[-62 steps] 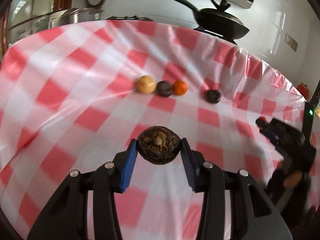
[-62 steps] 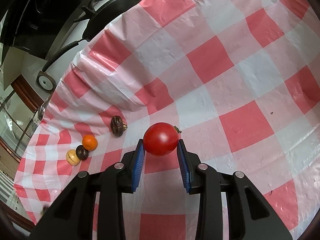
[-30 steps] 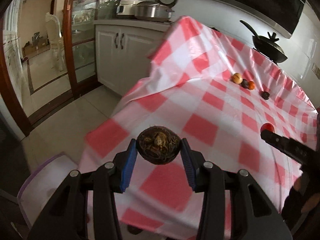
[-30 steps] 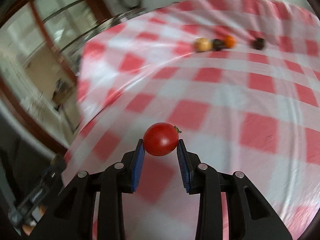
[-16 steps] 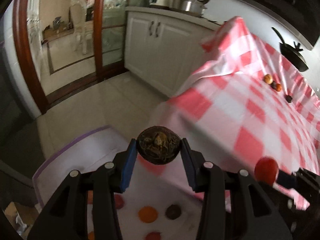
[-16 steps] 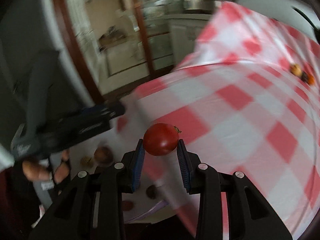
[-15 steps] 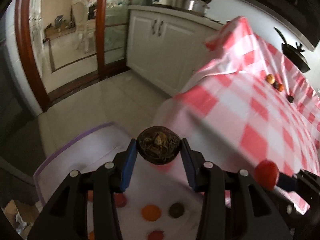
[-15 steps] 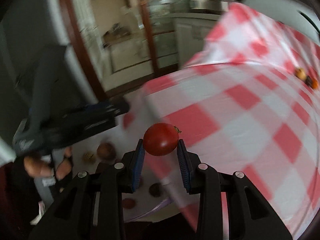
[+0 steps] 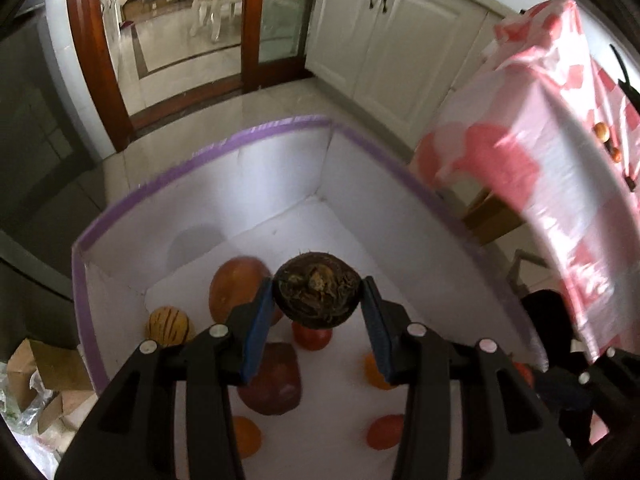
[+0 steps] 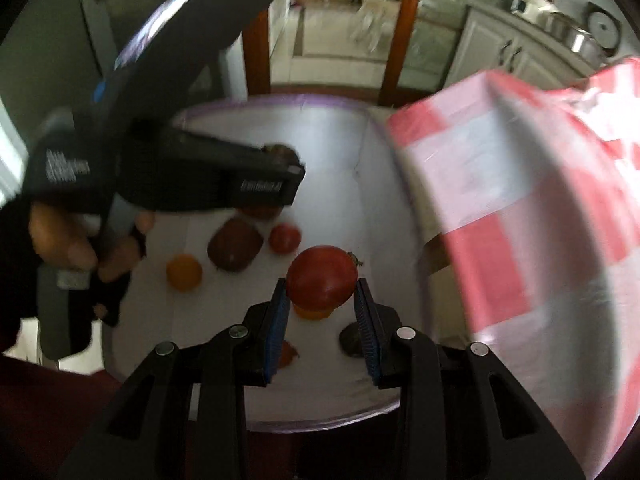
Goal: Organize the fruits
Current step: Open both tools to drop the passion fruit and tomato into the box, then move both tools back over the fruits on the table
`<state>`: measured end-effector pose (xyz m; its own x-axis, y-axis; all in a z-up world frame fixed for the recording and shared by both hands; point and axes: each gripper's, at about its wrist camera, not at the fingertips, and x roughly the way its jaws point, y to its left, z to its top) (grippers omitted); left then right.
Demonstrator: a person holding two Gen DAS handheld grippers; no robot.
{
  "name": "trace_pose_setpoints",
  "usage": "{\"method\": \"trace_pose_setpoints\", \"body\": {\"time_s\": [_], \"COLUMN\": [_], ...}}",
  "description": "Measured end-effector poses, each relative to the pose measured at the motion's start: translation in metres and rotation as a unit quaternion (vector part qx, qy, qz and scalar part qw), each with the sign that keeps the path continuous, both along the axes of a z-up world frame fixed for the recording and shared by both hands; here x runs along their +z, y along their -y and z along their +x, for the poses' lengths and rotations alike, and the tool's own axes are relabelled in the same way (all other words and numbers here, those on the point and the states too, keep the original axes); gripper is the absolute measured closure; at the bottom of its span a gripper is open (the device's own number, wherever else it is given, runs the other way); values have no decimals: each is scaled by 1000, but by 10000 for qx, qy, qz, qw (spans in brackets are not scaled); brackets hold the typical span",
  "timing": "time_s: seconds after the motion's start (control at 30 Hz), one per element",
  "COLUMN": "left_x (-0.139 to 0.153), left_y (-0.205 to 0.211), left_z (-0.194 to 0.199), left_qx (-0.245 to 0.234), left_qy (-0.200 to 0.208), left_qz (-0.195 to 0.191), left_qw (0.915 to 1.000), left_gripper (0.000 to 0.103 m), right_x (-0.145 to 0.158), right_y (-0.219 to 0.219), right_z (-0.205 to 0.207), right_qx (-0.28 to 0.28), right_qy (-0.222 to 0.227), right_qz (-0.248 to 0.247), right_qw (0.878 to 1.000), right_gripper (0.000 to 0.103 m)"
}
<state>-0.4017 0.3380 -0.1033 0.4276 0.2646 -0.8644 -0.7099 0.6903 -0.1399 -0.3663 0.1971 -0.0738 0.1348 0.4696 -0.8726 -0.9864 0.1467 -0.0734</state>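
Note:
My left gripper [image 9: 318, 300] is shut on a dark brown round fruit [image 9: 318, 296] and holds it above a white bin with a purple rim [image 9: 256, 130] on the floor. My right gripper [image 10: 322, 284] is shut on a red tomato [image 10: 322, 278] over the same bin [image 10: 280, 100]. The left gripper also shows in the right wrist view [image 10: 286, 180], at the left over the bin. Several fruits lie in the bin: a large orange-brown one [image 9: 236, 288], a striped yellow one [image 9: 168, 322], a dark red one [image 9: 272, 380] and small orange ones [image 10: 184, 272].
The table with the red-and-white checked cloth [image 9: 560, 208] hangs over at the right; a few small fruits [image 9: 600, 130] still lie on its far part. White cabinets [image 9: 384, 28] and a wood-framed glass door [image 9: 180, 20] stand behind. Cardboard boxes [image 9: 28, 364] sit left of the bin.
Both grippers have swung away from the table and down over the floor bin, each still holding its fruit. The bin now fills the middle of both views.

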Motion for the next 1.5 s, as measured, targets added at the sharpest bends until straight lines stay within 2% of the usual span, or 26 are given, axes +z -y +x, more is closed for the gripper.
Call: {"method": "trace_pose_setpoints", "body": {"time_s": [0.3,0.57,0.6,0.63,0.67,0.7,0.83,0.97,1.17,1.5], "left_x": [-30,-29,-29,-27,-25,-22,-18,-16,-14,7], "left_y": [-4,-11,-11,-11,-10,-10,-12,-15,-19,-15], "left_z": [-5,-12,-12,-12,-12,-13,-15,-16,-18,-14], "left_qx": [197,405,422,431,461,501,615,777,894,935], "left_qy": [-326,-311,-304,-297,-284,-239,-148,-127,-100,-76], "left_qz": [-227,-247,-247,-242,-214,-161,-53,-45,-61,271], "left_qw": [9990,9984,9983,9983,9983,9983,9980,9969,9959,9952], "left_gripper": [59,58,54,42,35,23,7,2,2,2], "right_x": [-34,-49,-49,-47,-44,-42,-31,-28,-20,3], "right_y": [-11,-13,-14,-14,-12,-11,-8,-6,-3,9], "right_z": [5,1,3,5,8,8,12,13,17,23], "right_qx": [132,200,179,132,96,63,10,-15,-99,-187], "right_qy": [-130,-103,-102,-116,-142,-167,-193,-164,-171,-173], "right_qz": [-453,-572,-569,-520,-454,-388,-227,-187,-62,249], "right_qw": [9988,9981,9982,9985,9988,9991,9996,9997,9998,9994], "right_gripper": [69,67,64,54,48,41,35,30,28,26]}}
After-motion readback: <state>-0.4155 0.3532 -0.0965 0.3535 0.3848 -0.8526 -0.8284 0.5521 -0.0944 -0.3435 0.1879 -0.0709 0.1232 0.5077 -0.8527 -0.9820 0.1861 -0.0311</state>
